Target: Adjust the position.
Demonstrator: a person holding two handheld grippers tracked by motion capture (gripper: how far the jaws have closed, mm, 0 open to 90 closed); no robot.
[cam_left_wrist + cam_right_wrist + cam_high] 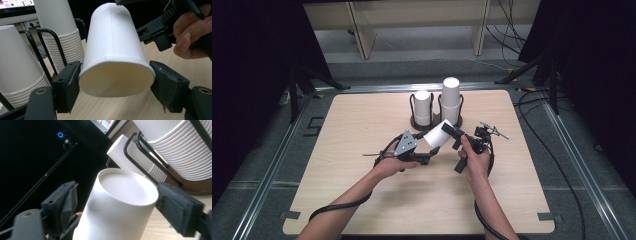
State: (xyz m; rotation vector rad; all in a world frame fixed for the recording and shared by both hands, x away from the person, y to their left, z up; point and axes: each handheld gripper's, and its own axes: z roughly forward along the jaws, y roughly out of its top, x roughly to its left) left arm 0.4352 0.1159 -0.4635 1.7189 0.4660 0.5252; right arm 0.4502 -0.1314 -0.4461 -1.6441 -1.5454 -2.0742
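Above the table's (362, 200) middle, a white cup (438, 133) hangs tilted between both grippers. The left gripper (115, 86) is clamped on its base end; the right gripper's (117, 202) jaws stand apart around its other end, gap showing at one side. Two cup stacks (450, 100) stand near the far edge.

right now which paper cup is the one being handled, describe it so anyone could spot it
On the wooden table, in front of the two black wire holders of stacked cups, a single white paper cup lies tilted between two handheld grippers. Unlike its neighbours, it is unstacked and off the table.
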